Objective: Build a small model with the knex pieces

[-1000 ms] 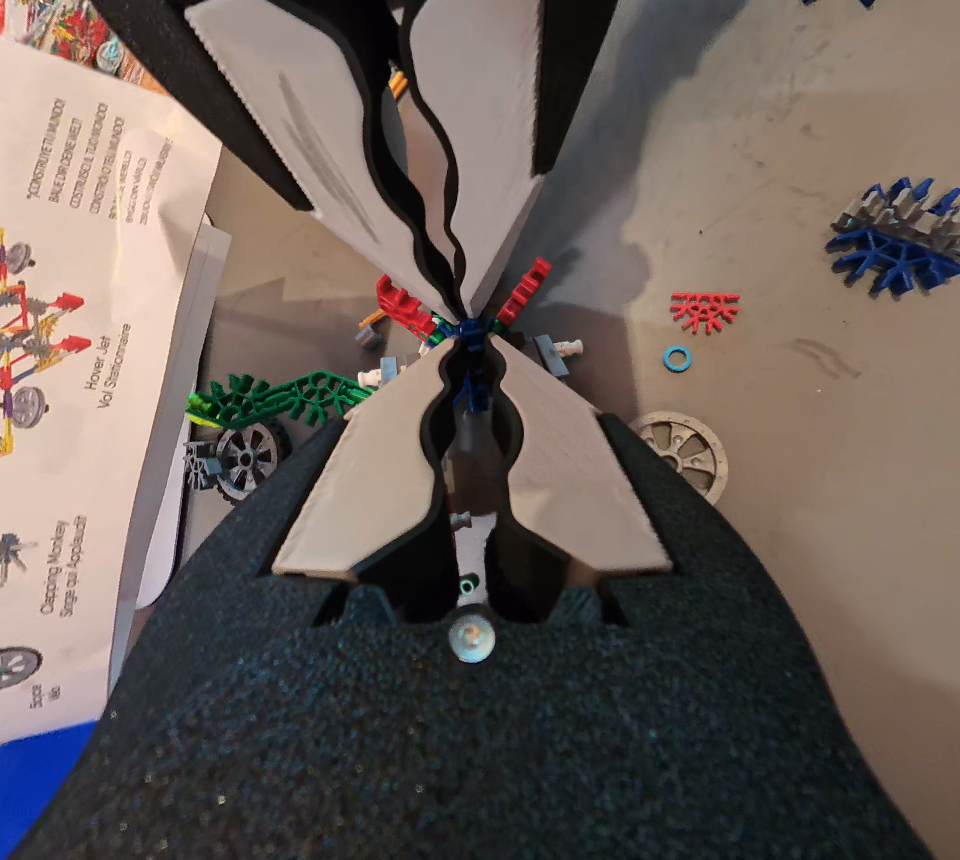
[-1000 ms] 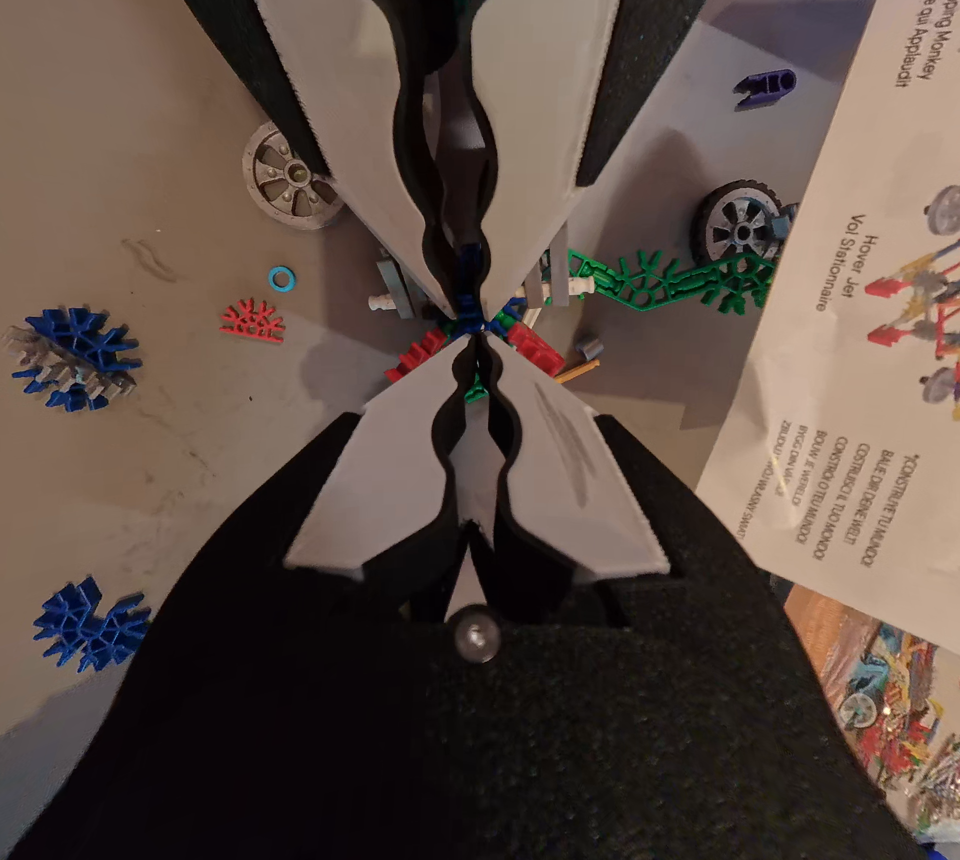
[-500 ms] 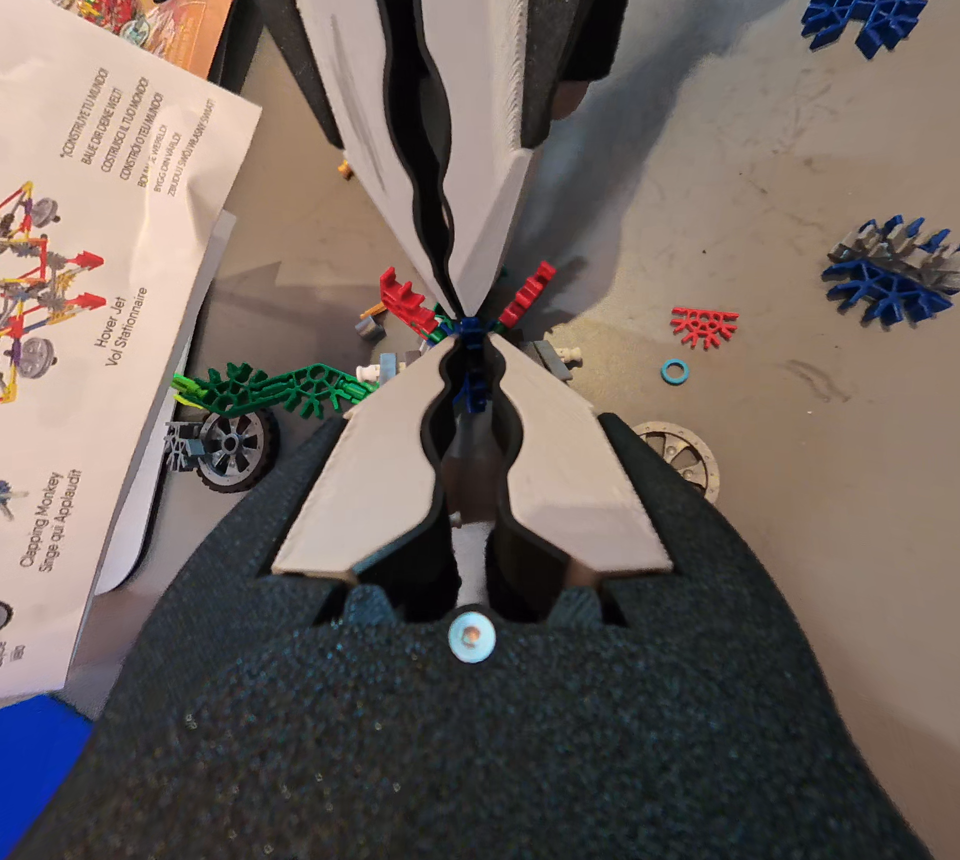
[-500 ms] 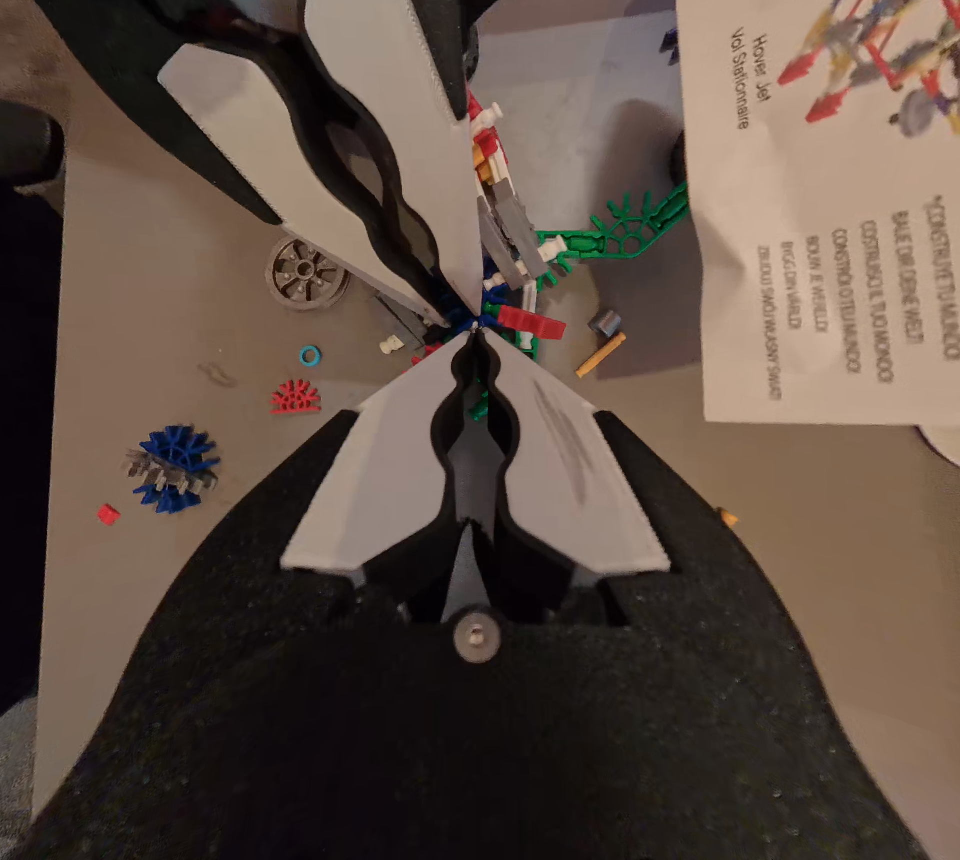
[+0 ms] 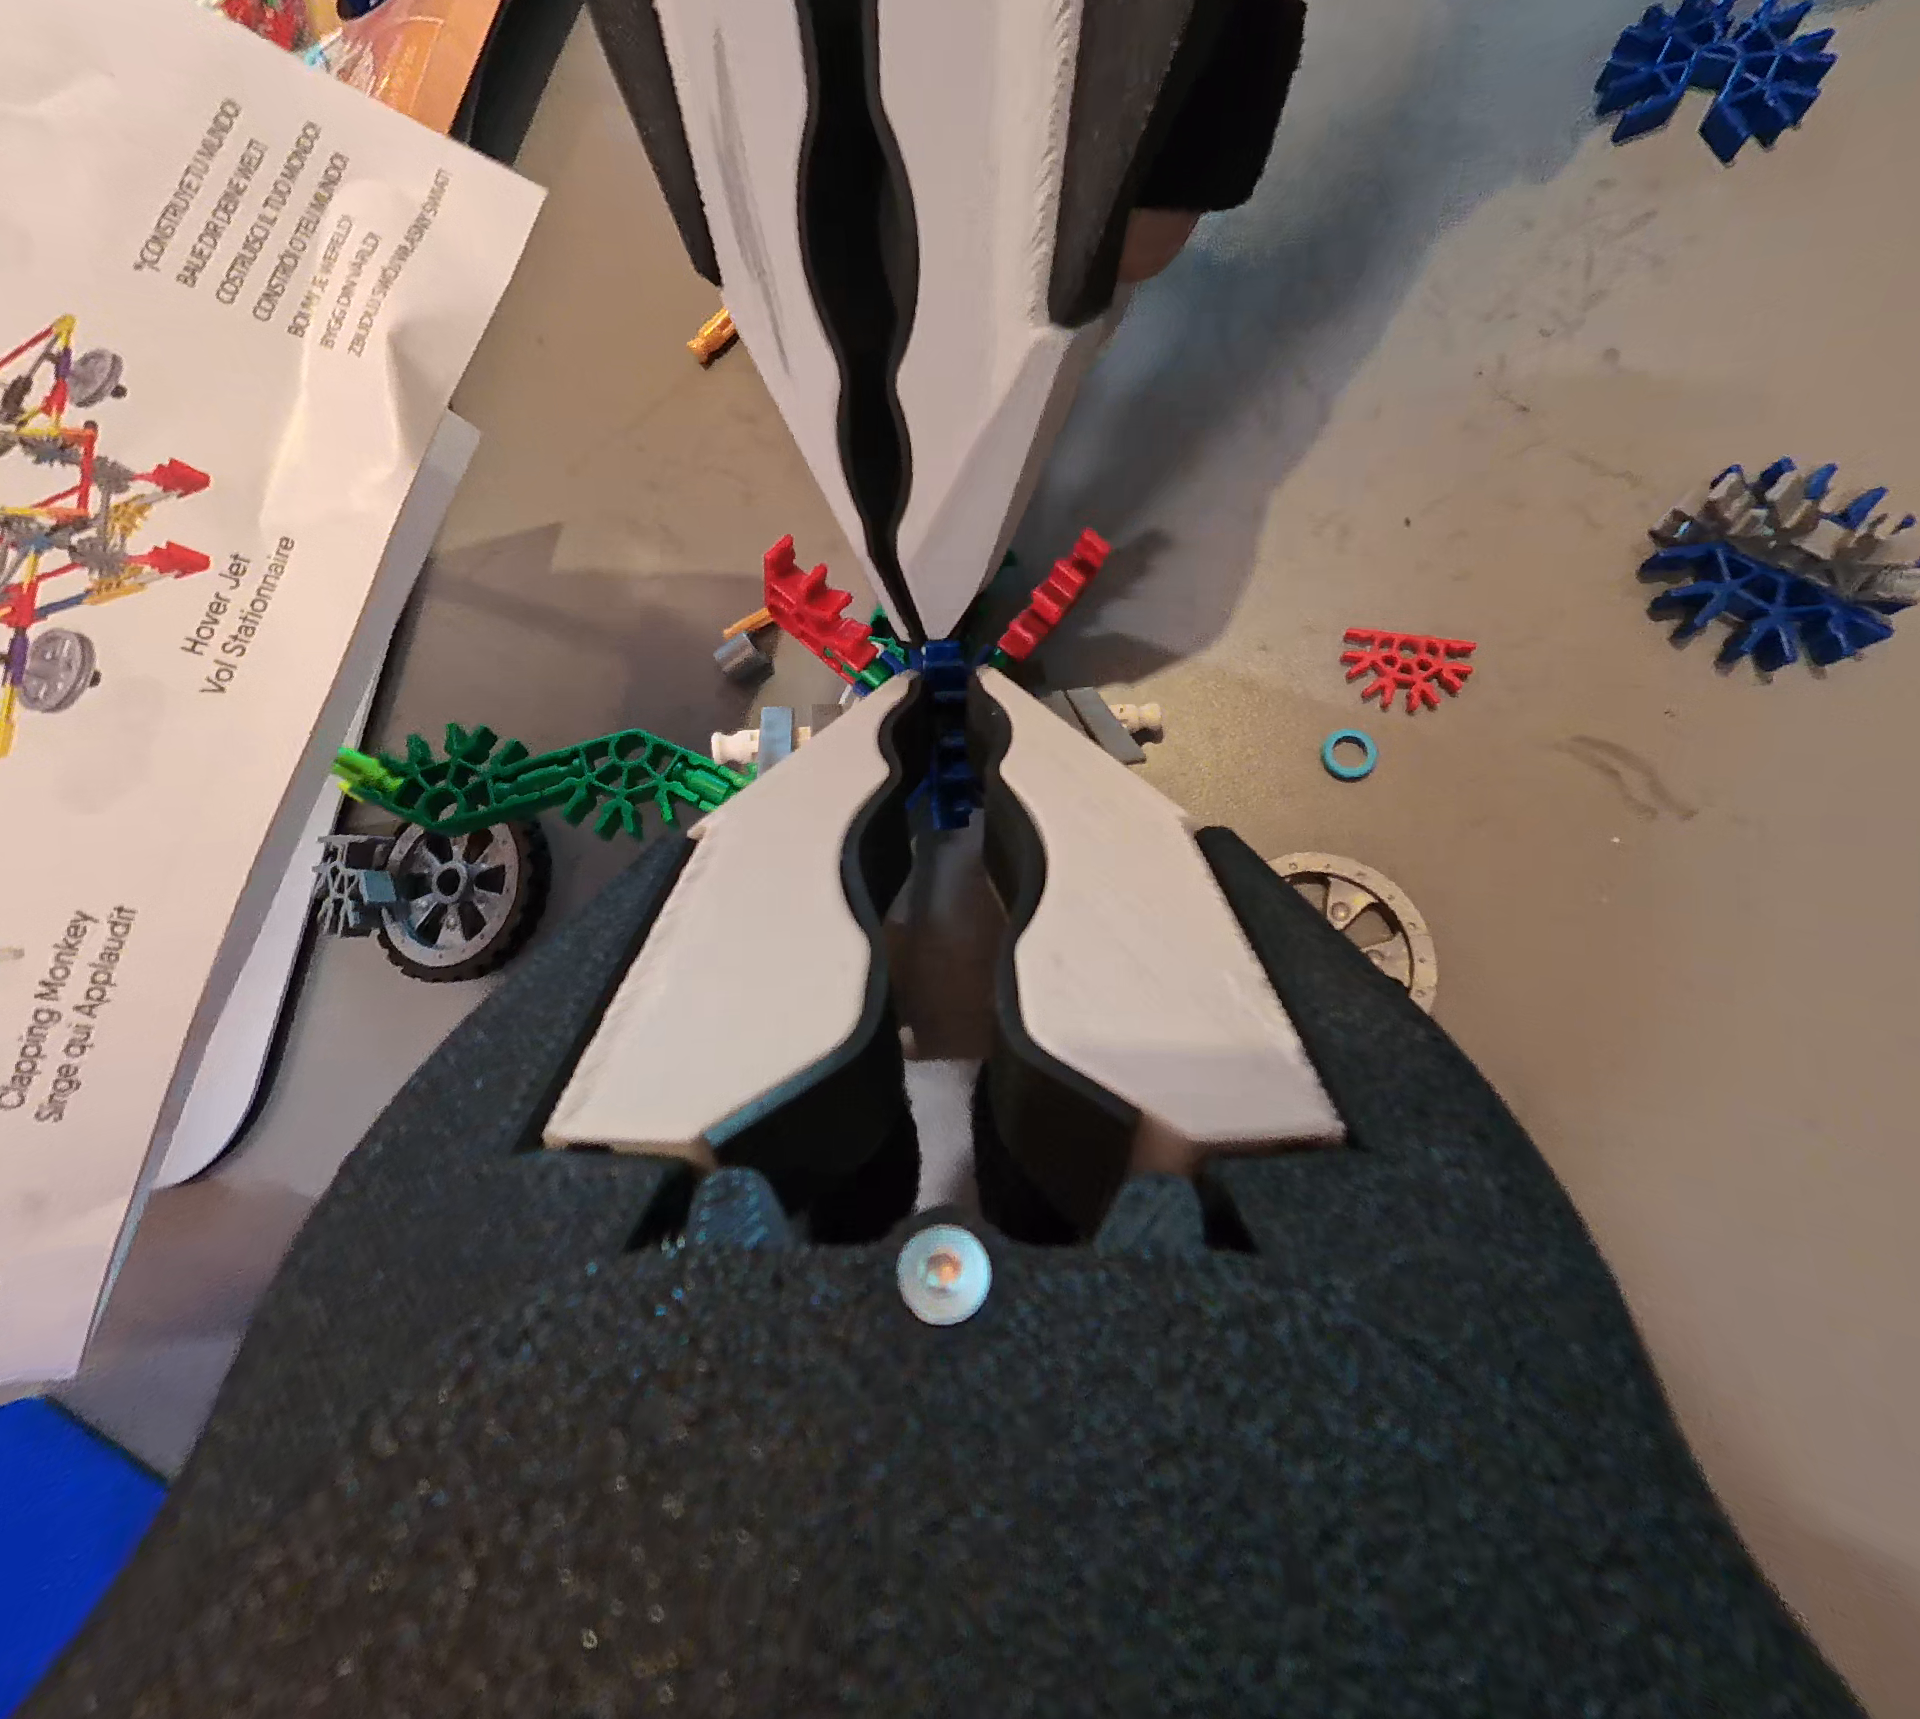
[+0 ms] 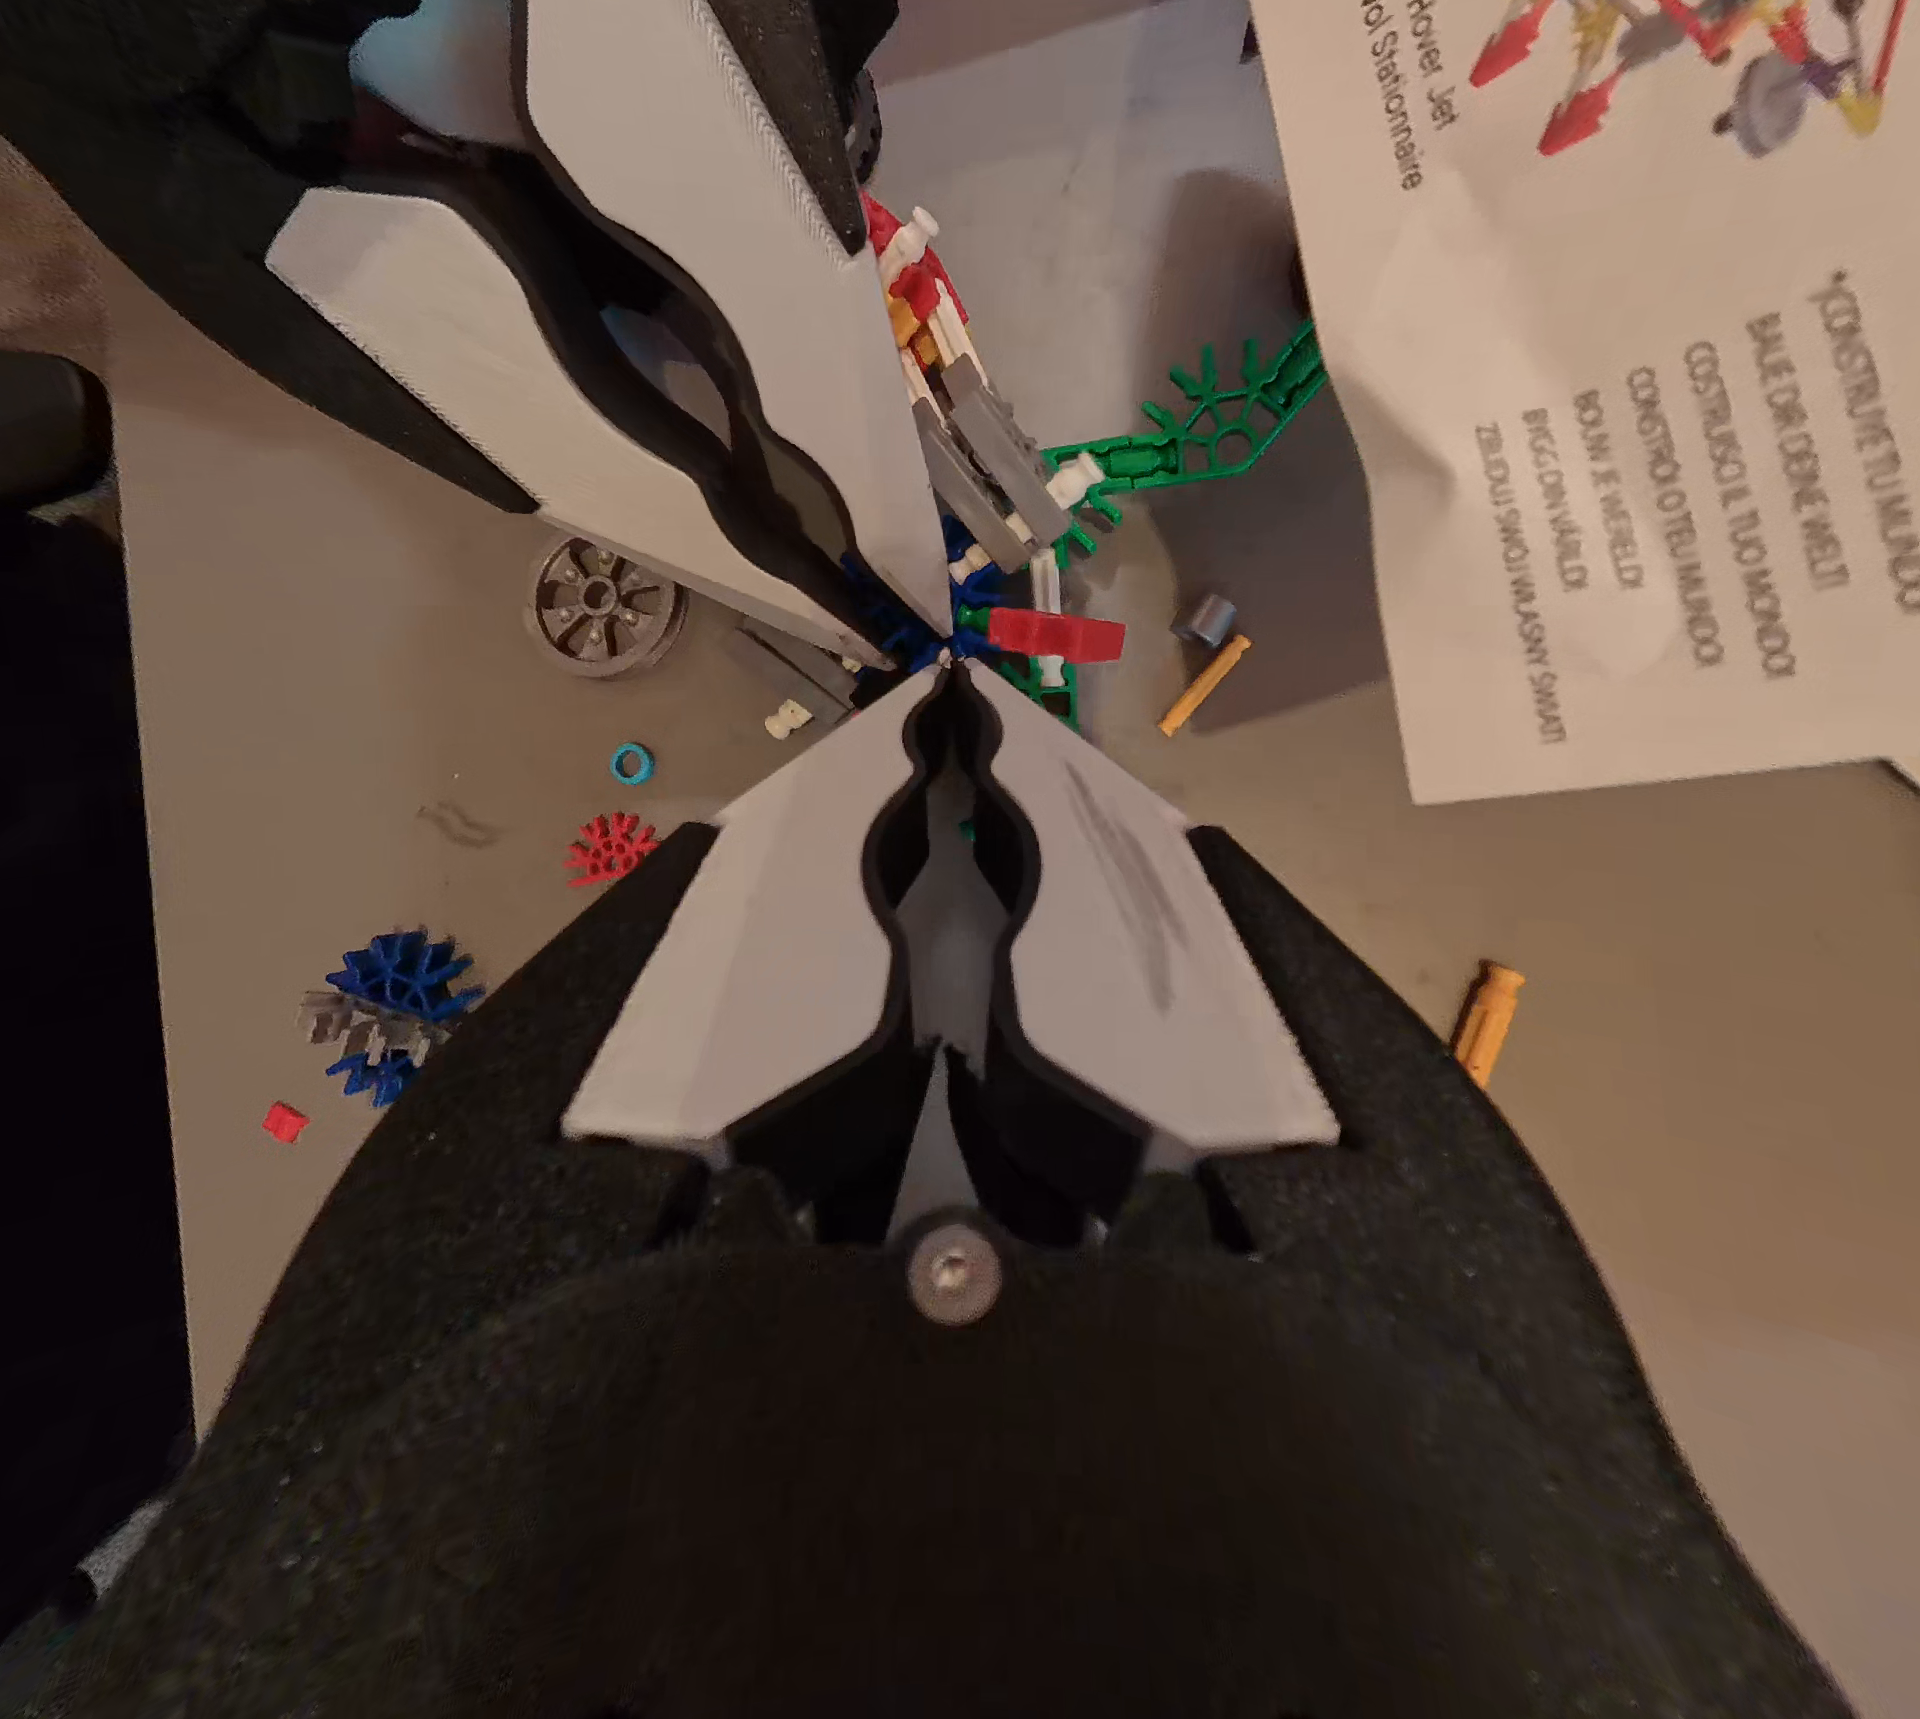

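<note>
Left gripper [image 5: 940, 682] pinched nearly closed on a blue snowflake connector [image 5: 943, 734], which sits edge-on between its tips. Right gripper [image 6: 951, 670] also closed down, tips meeting the same toy assembly [image 6: 987, 464] from the opposite side; exactly which piece it clamps is hidden. The two grippers meet tip to tip above a grey table [image 5: 1507, 1202]. Red connectors [image 5: 1049, 594] stick out either side of the tips. A green connector chain [image 5: 540, 776] runs left to a tyred wheel [image 5: 457, 900]. Instruction sheet [image 5: 156, 526] lies left. Loose on the table: grey wheel hub [image 6: 603, 604], small red connector [image 5: 1408, 661], teal ring [image 5: 1349, 753], blue connectors [image 5: 1714, 64], yellow rod [image 6: 1205, 682]
</note>
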### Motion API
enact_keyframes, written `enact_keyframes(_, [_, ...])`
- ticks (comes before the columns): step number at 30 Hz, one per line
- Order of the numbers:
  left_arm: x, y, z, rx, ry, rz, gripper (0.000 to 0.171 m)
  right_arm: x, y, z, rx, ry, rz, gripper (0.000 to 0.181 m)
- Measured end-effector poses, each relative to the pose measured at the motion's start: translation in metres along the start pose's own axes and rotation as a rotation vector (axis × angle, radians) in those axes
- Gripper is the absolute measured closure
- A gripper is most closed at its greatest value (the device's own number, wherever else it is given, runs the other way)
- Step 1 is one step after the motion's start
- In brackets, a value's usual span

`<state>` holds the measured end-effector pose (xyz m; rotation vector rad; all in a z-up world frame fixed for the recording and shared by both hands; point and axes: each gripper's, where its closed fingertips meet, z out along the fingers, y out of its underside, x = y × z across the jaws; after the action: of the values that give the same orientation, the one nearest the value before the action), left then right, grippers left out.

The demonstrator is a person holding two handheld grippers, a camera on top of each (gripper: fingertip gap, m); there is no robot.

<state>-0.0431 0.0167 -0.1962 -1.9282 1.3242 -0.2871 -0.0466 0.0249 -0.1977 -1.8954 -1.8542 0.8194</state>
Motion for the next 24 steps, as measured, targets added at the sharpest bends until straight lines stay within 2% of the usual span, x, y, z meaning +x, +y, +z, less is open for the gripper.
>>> enact_keyframes(18, [0.000, 0.000, 0.001, 0.015, 0.003, -0.045, 0.167, 0.003, 0.002, 0.010, -0.273, 0.113, -0.151, 0.181])
enact_keyframes(24, [0.004, -0.002, 0.001, 0.023, 0.016, -0.002, 0.166, 0.000, 0.004, 0.007, -0.265, 0.097, -0.191, 0.181])
